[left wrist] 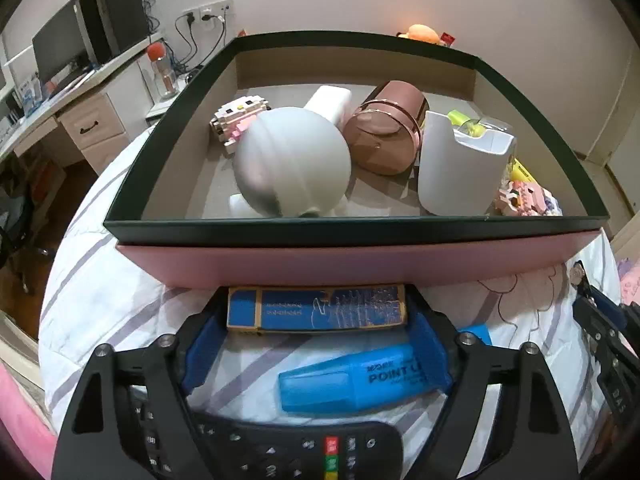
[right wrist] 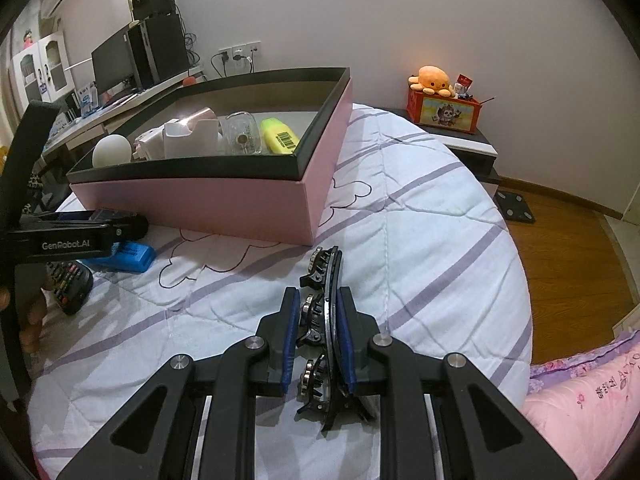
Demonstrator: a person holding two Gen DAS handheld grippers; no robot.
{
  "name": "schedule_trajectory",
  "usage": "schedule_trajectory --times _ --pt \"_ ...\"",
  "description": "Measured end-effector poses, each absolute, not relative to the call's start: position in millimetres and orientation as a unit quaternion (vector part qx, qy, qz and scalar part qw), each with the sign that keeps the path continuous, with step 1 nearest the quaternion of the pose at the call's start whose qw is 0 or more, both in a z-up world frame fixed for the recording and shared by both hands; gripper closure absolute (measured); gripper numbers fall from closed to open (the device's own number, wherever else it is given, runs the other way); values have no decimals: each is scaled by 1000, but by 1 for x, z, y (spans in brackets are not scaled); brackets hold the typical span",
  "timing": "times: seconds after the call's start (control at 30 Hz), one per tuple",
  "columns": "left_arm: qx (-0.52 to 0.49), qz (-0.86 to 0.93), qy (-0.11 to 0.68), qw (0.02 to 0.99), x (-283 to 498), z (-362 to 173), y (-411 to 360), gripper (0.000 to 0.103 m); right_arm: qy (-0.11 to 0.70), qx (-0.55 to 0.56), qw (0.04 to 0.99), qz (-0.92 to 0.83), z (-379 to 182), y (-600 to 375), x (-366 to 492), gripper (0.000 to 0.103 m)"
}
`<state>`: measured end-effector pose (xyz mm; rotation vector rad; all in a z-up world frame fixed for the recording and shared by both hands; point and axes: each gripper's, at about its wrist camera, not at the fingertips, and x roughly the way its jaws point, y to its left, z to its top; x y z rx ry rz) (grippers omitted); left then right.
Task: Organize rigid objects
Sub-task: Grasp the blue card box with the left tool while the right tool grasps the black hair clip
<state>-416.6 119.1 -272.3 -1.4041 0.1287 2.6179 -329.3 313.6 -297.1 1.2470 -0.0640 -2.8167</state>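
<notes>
Two wrist views, one moment. Left view: left gripper (left wrist: 316,314) sits low-centre, jaws wide but clamped on the short ends of a small blue-and-gold box (left wrist: 316,306), blue pads (left wrist: 204,356) flush against each end; the box lies crosswise, just below the near wall of the pink storage box (left wrist: 352,266), which fills the frame's centre w/ its dark rim. Below the fingers I see a blue highlighter (left wrist: 352,386) lying on the striped quilt (left wrist: 100,300), and at bottom centre a black remote (left wrist: 304,454), partly hidden by the gripper. Inside the storage box, left to right: a pink-white brick toy (left wrist: 236,120), a white sphere (left wrist: 292,160), a rose-gold cylinder (left wrist: 384,132) on its side, and a white holder (left wrist: 460,168) upright; more small items at far right, too cramped to ID. Right view: right gripper (right wrist: 318,300) at bottom centre, jaws together on a black hair clip (right wrist: 326,264) w/ metal studs, held edge-on and sticking out past the fingertips over the quilt, well apart from the storage box in the upper left. A yellow highlighter (right wrist: 280,136) lies in that box's right corner.
</notes>
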Motion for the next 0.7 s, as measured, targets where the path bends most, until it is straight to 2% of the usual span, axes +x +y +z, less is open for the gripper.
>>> schedule_trajectory --times 0.7 --pt "-431 894 52 108 -374 -236 88 19 -39 392 52 -918 -285 296 -313 84"
